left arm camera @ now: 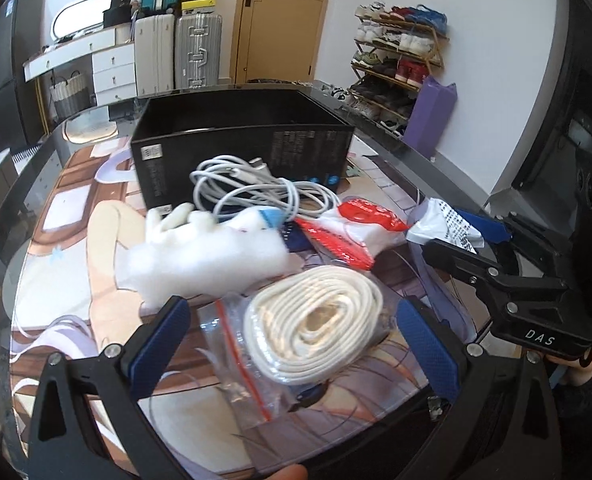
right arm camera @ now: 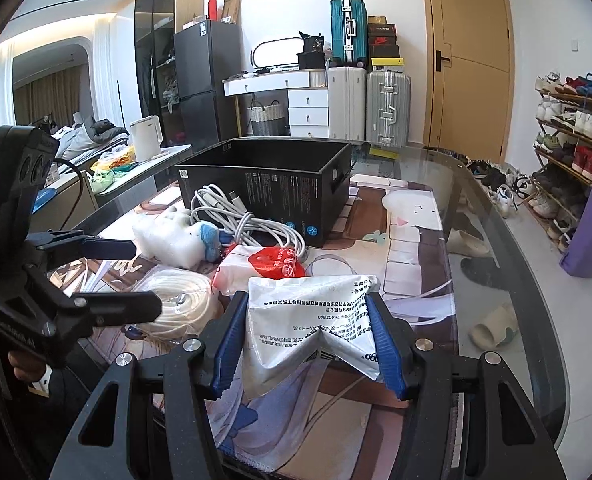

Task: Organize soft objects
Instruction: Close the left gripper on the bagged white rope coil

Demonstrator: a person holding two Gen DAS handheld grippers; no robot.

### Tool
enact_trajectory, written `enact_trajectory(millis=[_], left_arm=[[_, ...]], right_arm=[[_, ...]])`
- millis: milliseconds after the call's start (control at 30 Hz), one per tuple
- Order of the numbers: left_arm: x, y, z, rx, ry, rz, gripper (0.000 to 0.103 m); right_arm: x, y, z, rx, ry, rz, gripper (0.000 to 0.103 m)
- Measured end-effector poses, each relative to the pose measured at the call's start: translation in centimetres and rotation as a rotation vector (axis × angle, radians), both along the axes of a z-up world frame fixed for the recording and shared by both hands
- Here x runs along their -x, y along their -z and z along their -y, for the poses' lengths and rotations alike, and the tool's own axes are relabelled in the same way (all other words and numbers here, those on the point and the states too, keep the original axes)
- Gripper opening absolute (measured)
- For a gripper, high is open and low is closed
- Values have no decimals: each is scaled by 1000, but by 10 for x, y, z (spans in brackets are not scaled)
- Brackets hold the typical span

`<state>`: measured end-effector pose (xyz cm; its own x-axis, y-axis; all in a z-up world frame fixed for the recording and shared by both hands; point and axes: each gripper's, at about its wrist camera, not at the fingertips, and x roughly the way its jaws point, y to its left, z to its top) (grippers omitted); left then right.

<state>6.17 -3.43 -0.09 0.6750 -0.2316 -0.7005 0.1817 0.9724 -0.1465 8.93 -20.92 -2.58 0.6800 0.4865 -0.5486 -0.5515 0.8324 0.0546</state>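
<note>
From my left side I look down at my left gripper (left arm camera: 292,344). Its two blue pads are spread wide and pinch nothing. Between them, lower down, lies a coil of thick cream rope in a clear plastic bag (left arm camera: 315,328) with a red zip strip. Just past it sits a fluffy white plush toy (left arm camera: 204,256) with a bit of blue on it. A tangle of white cable (left arm camera: 256,192) lies behind the toy, close to the open black cardboard box (left arm camera: 240,136). A white pack with red print (left arm camera: 359,220) lies to the right of the toy. Everything rests on a picture mat on the glass table (left arm camera: 379,152). Far right, my right gripper (left arm camera: 455,236) holds a crinkly white packet with black writing (left arm camera: 447,220).

From my right side I see my right gripper (right arm camera: 307,340) up close. Its blue pads press on both sides of the crinkly white packet (right arm camera: 311,308), which is bent in the middle. The packet is lifted off the mat, nearer me than the black box (right arm camera: 272,176). At left, my left gripper (right arm camera: 144,276) hangs wide open over the rope coil (right arm camera: 184,300).
</note>
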Motion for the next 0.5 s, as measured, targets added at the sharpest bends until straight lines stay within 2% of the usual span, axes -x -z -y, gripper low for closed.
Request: enact_trajectory(millis=[300, 500], left_arm=[[-14, 12, 26, -100, 21, -42, 103], [-18, 19, 23, -116, 11, -62, 103]], right_arm=[[-2, 2, 3, 0, 0, -14, 59], [-2, 2, 1, 1, -7, -19, 59]])
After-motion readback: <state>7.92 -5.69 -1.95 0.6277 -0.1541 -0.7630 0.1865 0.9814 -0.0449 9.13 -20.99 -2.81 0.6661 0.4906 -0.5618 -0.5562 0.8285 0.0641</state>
